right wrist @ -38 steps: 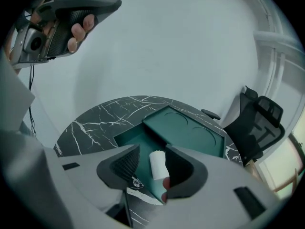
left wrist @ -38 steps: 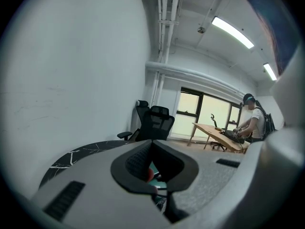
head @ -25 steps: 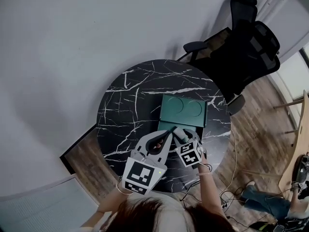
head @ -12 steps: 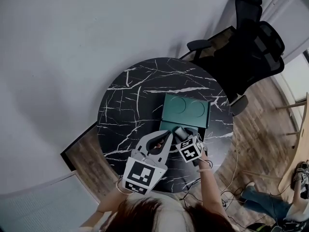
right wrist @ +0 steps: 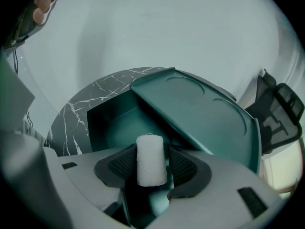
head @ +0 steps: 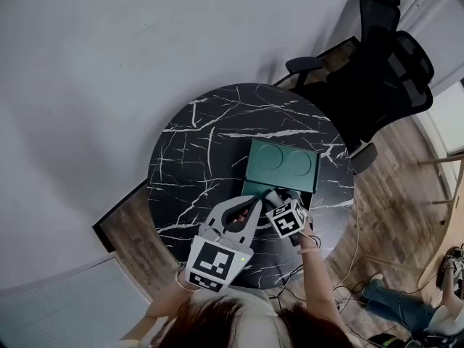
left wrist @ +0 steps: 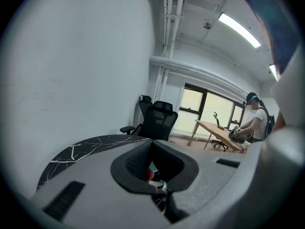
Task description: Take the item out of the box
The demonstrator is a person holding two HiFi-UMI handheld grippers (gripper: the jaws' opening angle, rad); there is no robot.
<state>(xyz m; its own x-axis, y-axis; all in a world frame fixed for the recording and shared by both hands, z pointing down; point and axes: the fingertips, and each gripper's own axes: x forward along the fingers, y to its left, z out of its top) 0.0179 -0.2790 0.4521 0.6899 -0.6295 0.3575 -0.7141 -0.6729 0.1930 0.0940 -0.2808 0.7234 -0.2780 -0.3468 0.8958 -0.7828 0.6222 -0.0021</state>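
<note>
A dark green box [head: 255, 190] stands on the round black marble table [head: 196, 158], its lid [head: 284, 164] swung up and back. My right gripper [head: 279, 197] points steeply down into the box. In the right gripper view a white roll [right wrist: 151, 159] stands upright between its pads [right wrist: 125, 163], inside the box [right wrist: 114, 123] and below the lid [right wrist: 200, 113]. The jaws have just been opening; a thin gap shows beside the roll, so the right gripper [right wrist: 151, 165] is open around it. My left gripper [head: 252, 203] hovers left of the box, tips together, shut [left wrist: 151, 147] on nothing.
A black office chair [head: 377, 71] stands behind the table on the right. The left gripper view shows that chair [left wrist: 157, 120], a wooden desk [left wrist: 214, 130] and a seated person [left wrist: 255, 123] far off by the windows. Cables lie on the wood floor [head: 348, 288].
My right gripper has sunk a little further into the box, toward the lid. The left gripper has stayed where it was.
</note>
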